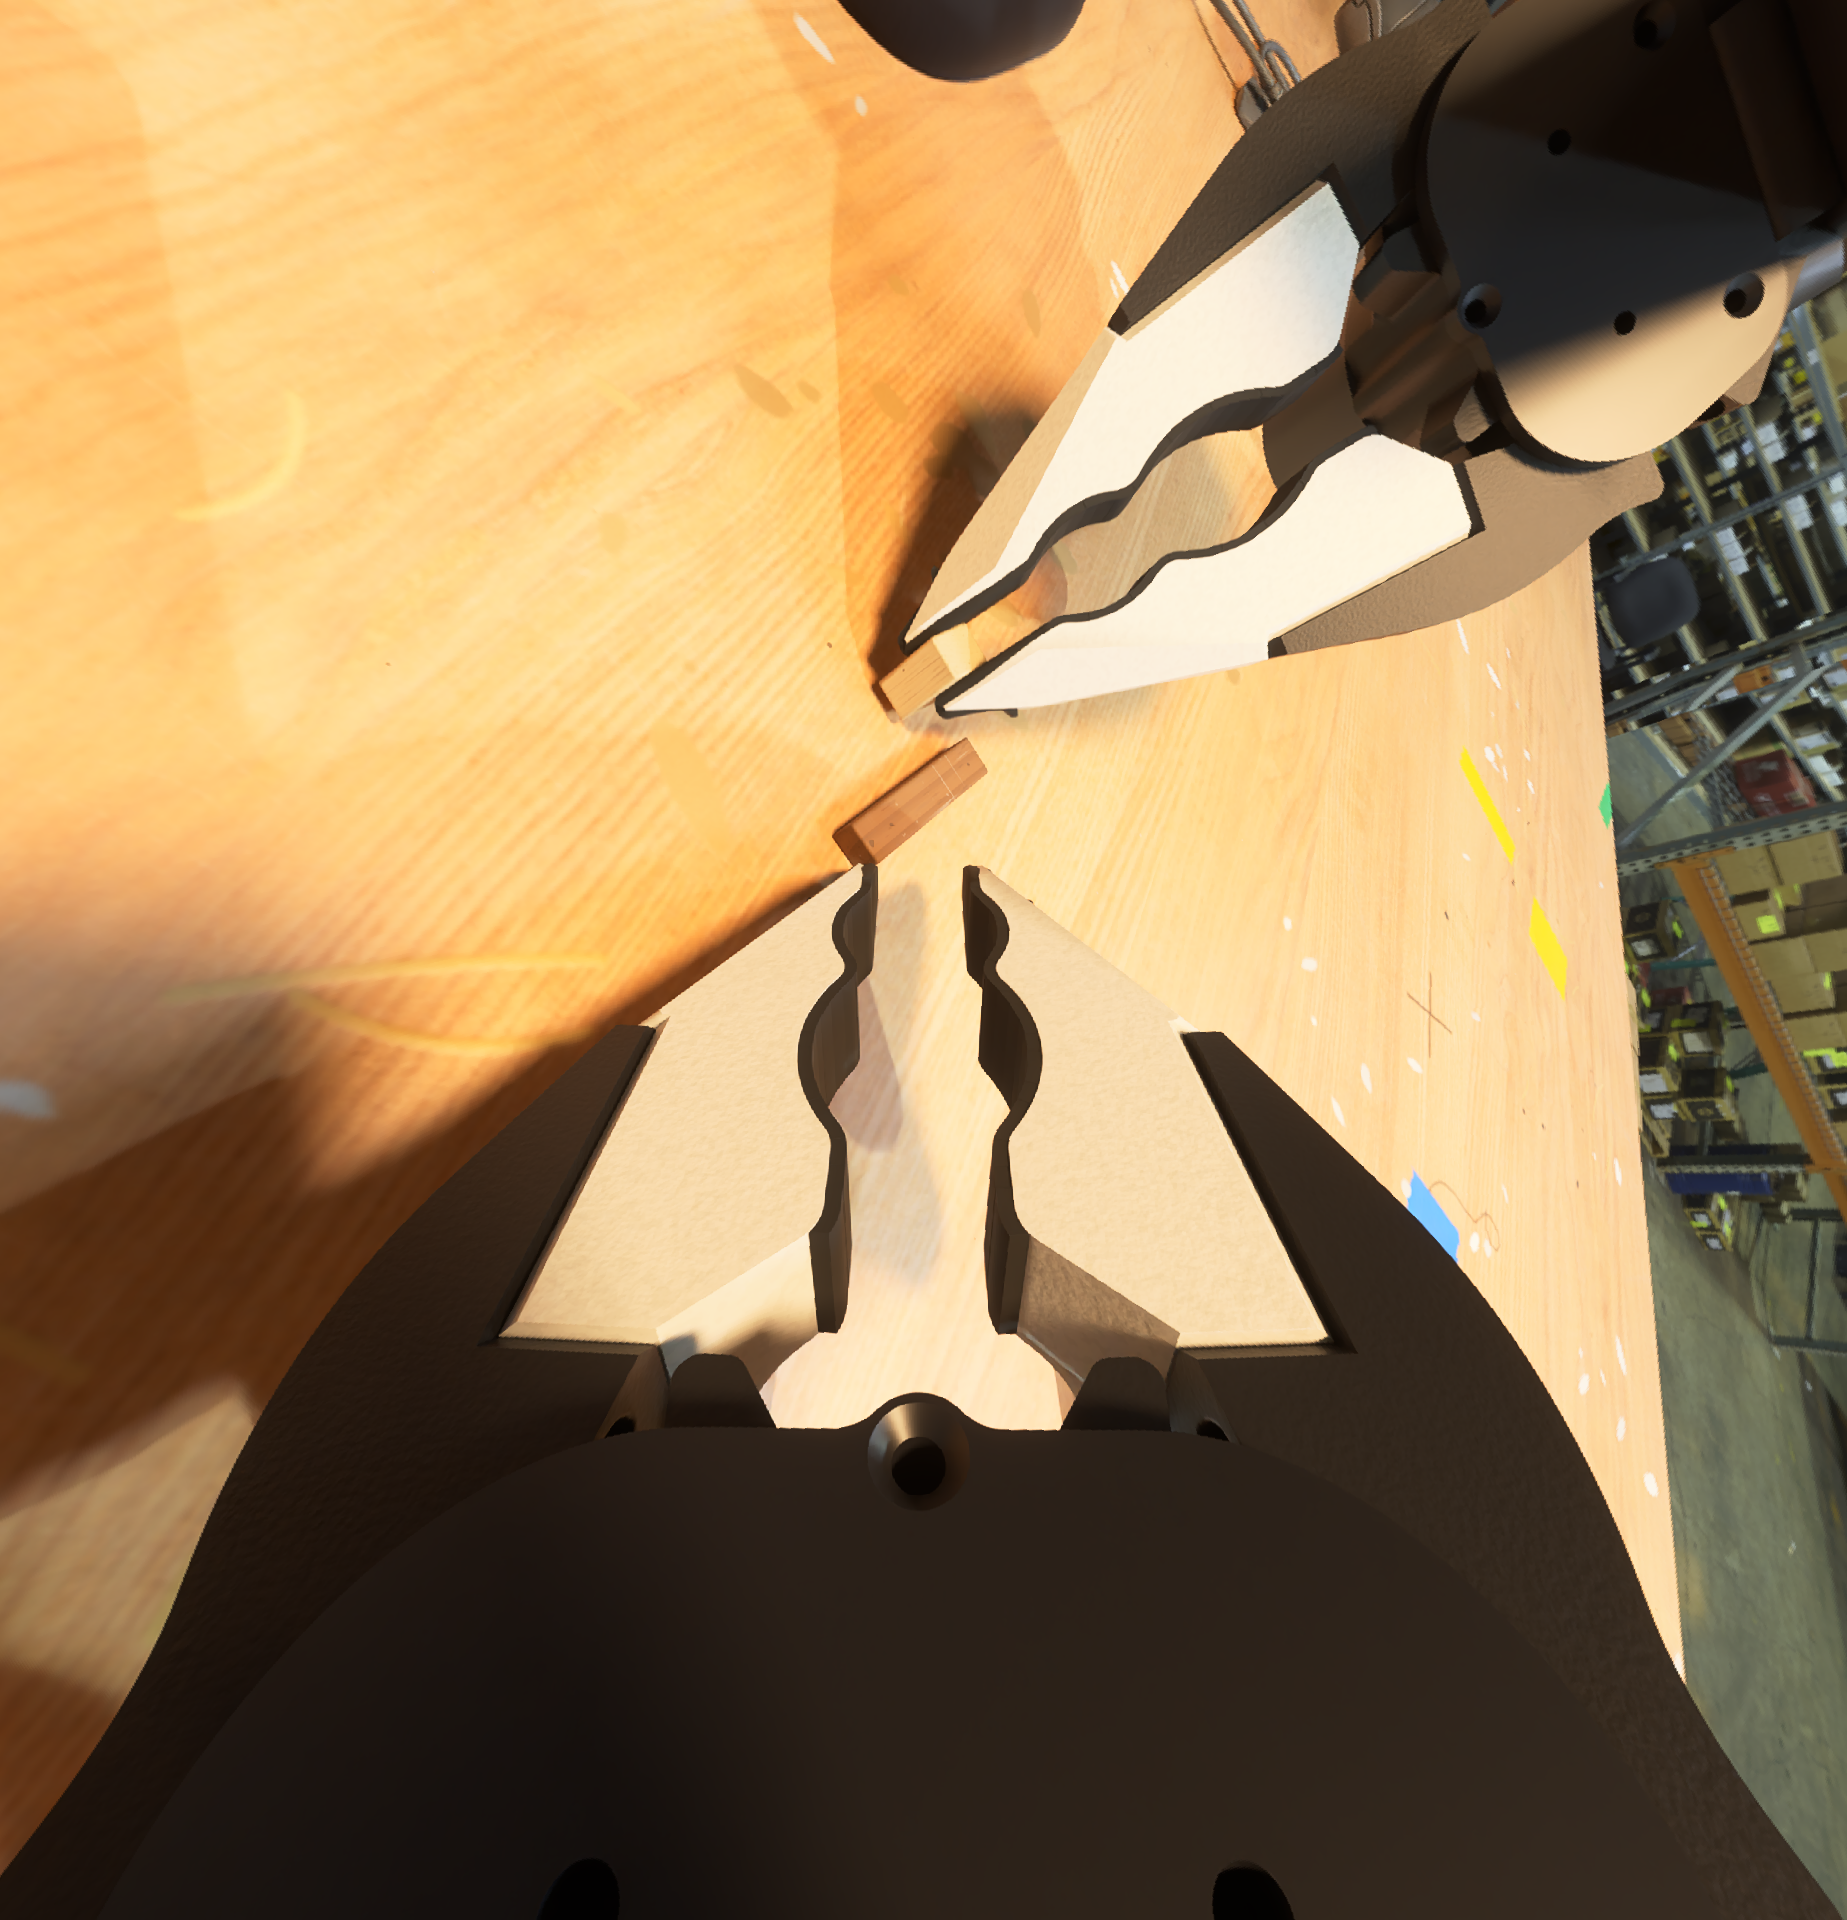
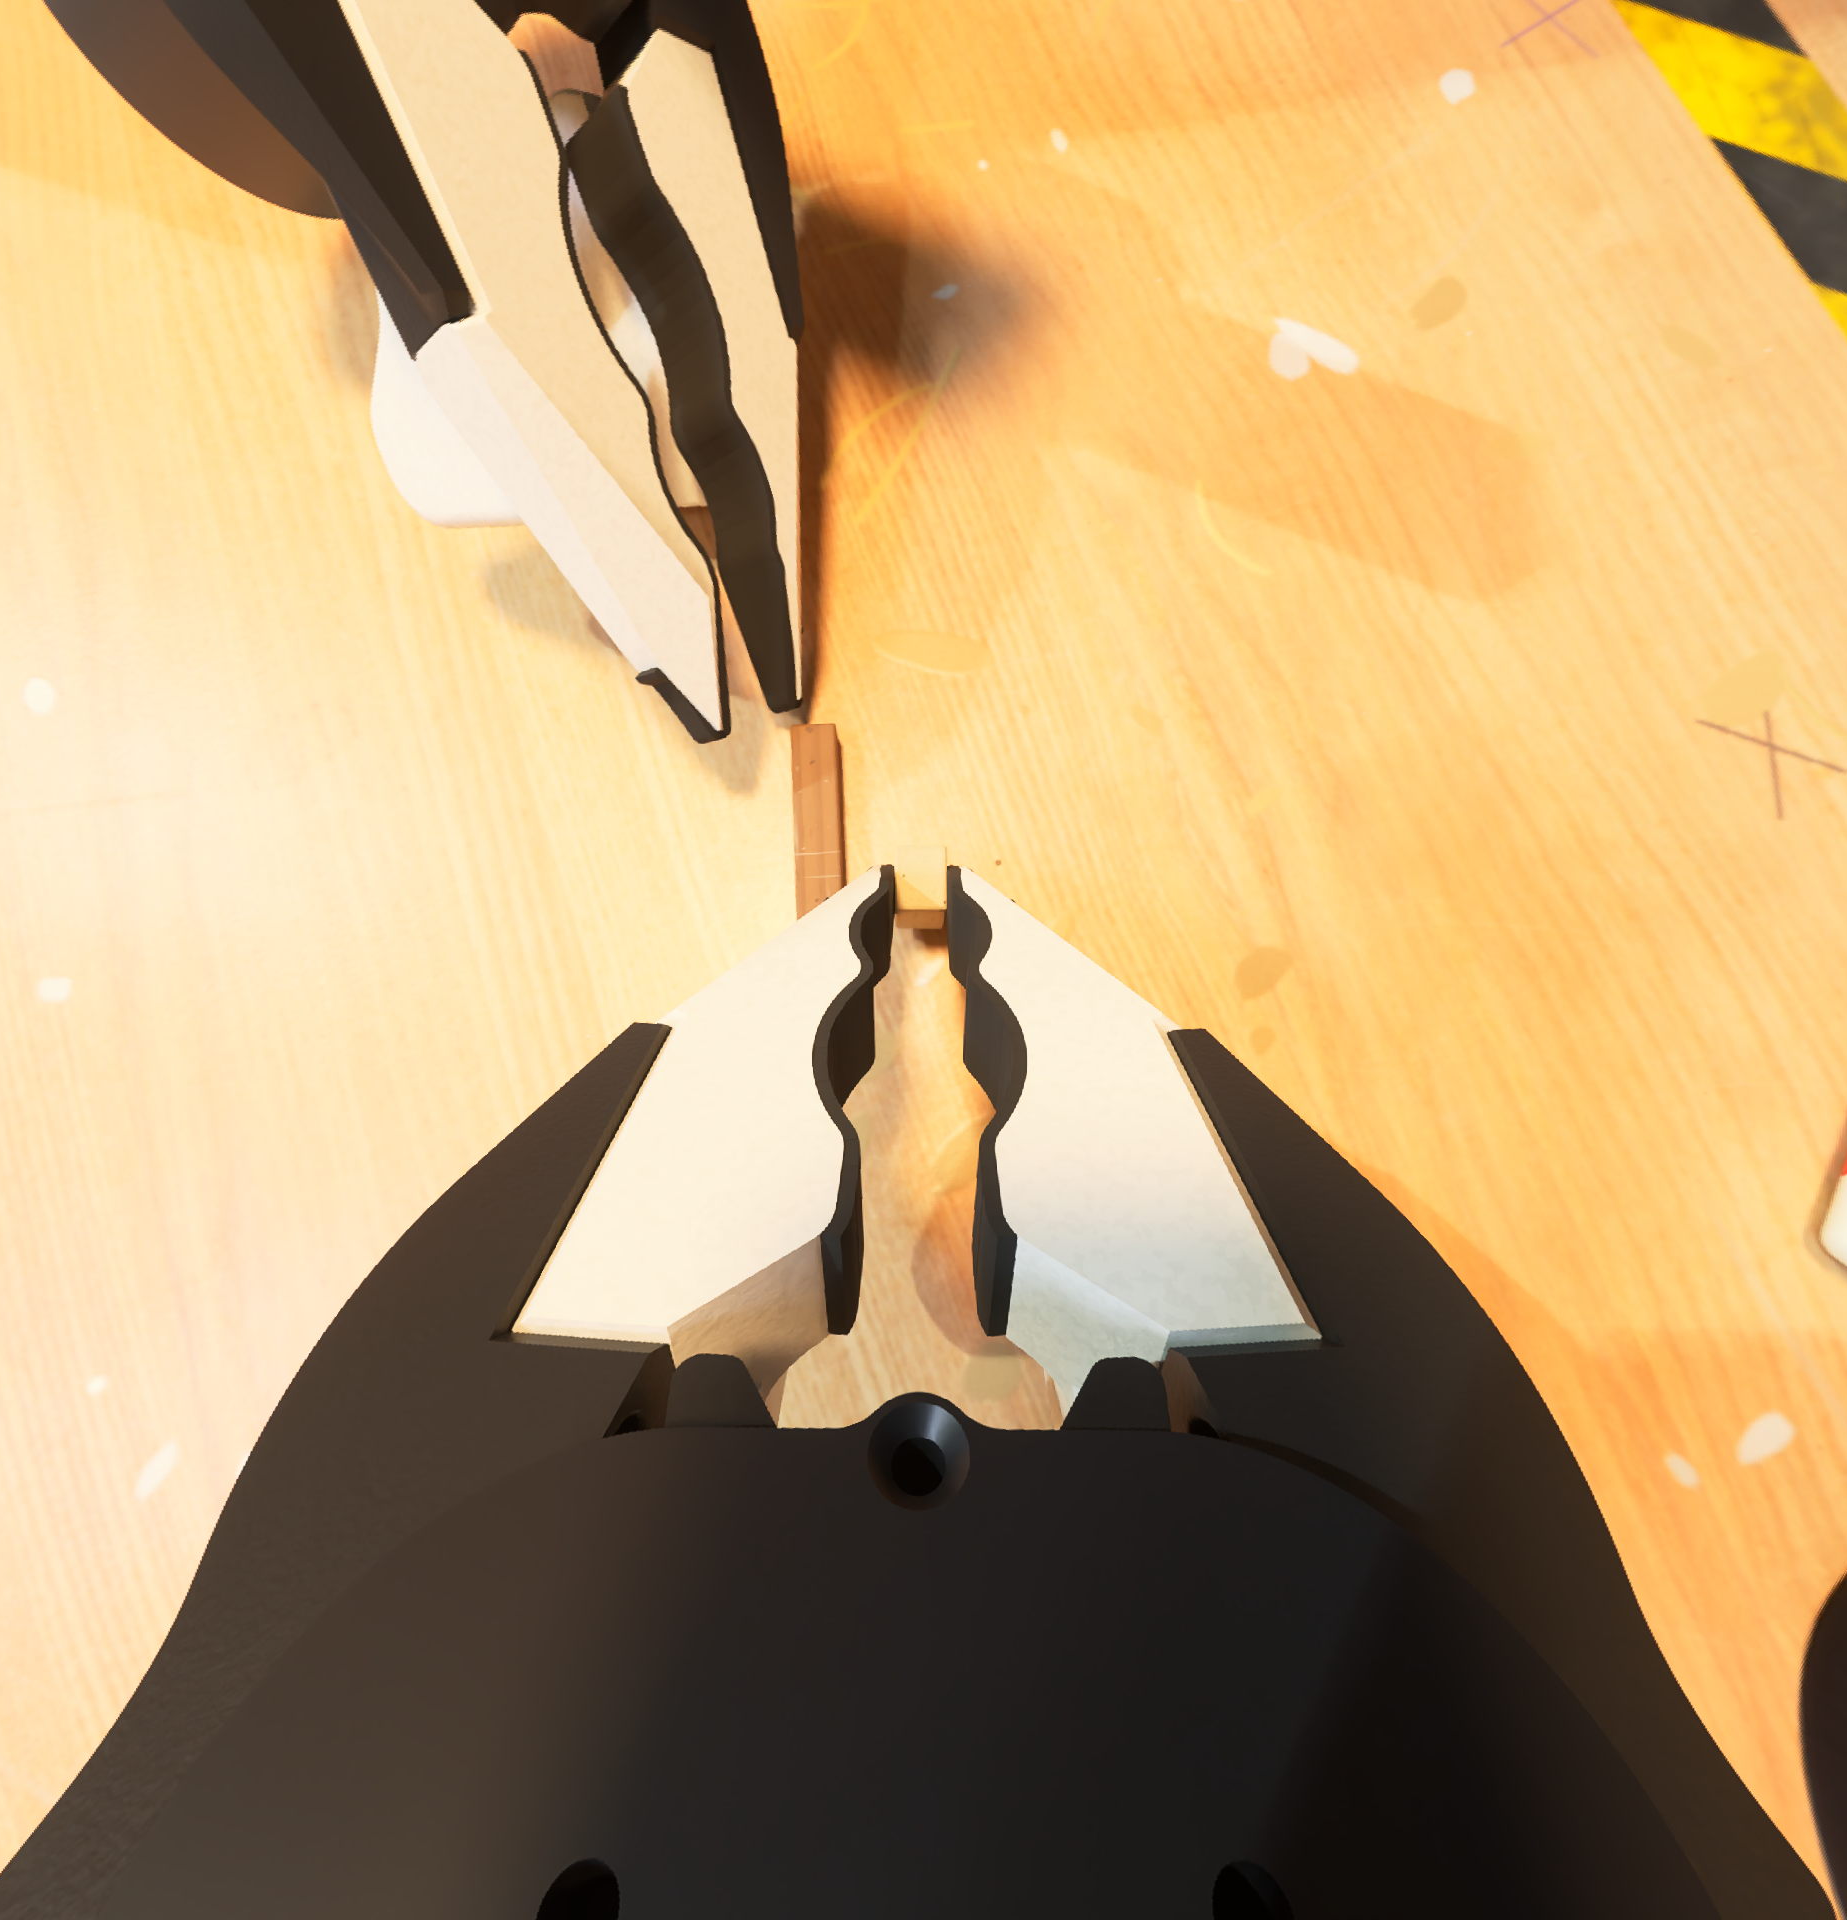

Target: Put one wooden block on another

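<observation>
right tongs (image 2: 917, 883): clamped across the pale wooden block (image 2: 920, 883) at the tips, apparently to carry it | dark wooden block (image 2: 817, 816): flat on the bench (image 2: 1314, 727) just beside, likely the base | left tongs (image 1: 917, 878): parted, empty, just short of dark block, probably ready to steady it

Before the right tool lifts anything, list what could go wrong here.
1. The right tool pinches the pale block only at its fingertips, so the block may slip or twist.
2. The dark block lies close beside it, so a lift could knock it.
3. The left tool, open, sits right at the dark block's end and could collide with the right tool.
</observation>
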